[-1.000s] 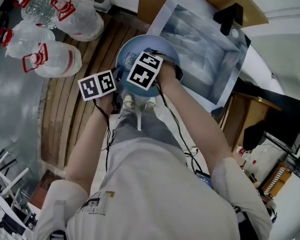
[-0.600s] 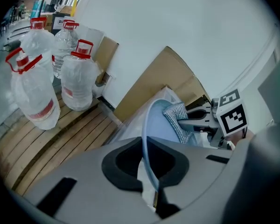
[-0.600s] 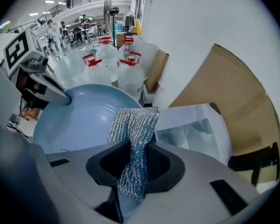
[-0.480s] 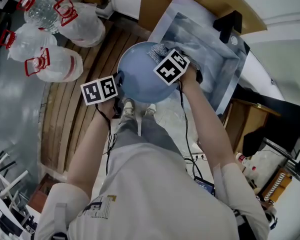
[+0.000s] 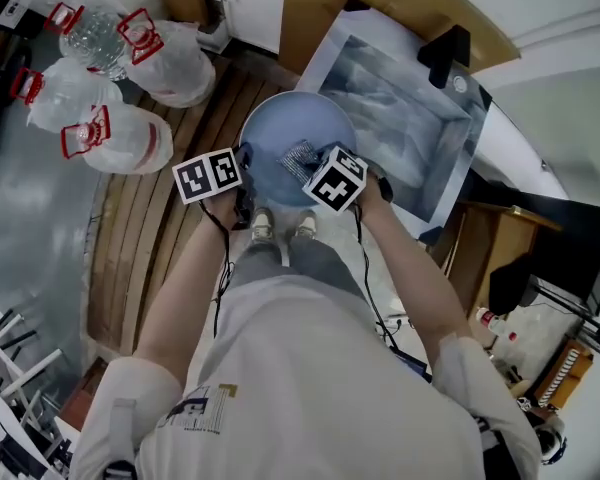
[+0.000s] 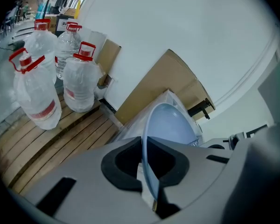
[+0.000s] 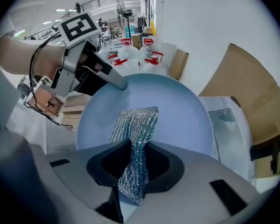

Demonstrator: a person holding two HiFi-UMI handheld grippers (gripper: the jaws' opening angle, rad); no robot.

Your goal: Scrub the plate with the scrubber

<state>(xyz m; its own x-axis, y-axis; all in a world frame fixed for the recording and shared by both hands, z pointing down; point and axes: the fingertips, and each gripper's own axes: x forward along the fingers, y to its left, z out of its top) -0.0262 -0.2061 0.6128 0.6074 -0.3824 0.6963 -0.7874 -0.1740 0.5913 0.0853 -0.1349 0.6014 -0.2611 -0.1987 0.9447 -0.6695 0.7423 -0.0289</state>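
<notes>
- Right tool: jaws clamped on a silvery mesh scrubber. The scrubber's free end lies flat on the plate's face, near the middle.
- Left tool: jaws pinched tight on the plate's rim at the person's left. It alone carries the plate.
- Blue plate: round and shallow, held in the air in front of the person. Its face is turned up toward the head and it rests on nothing.
- Step in hand, by judgement: scrubbing proper, with the mesh on the face and the other tool bracing the plate. How much of the face has been covered cannot be told, and no dirt or suds show.
- Next move, by judgement: draw the mesh over the face in strokes or circles out toward the rim, pressing enough to keep contact. The left tool needs a firm hold, since a push on a plate gripped at one edge tends to pivot it in the jaws.
- Person's shoes: directly beneath the plate.
- Wooden slat floor: beside the feet, running off to the left.
- Plastic-covered tray: just beyond the plate, to the right.
- Water jugs: clear with red handles, grouped on the slats at left, well apart from the plate.
- Cardboard sheet: leaning on the white wall, farthest off.
</notes>
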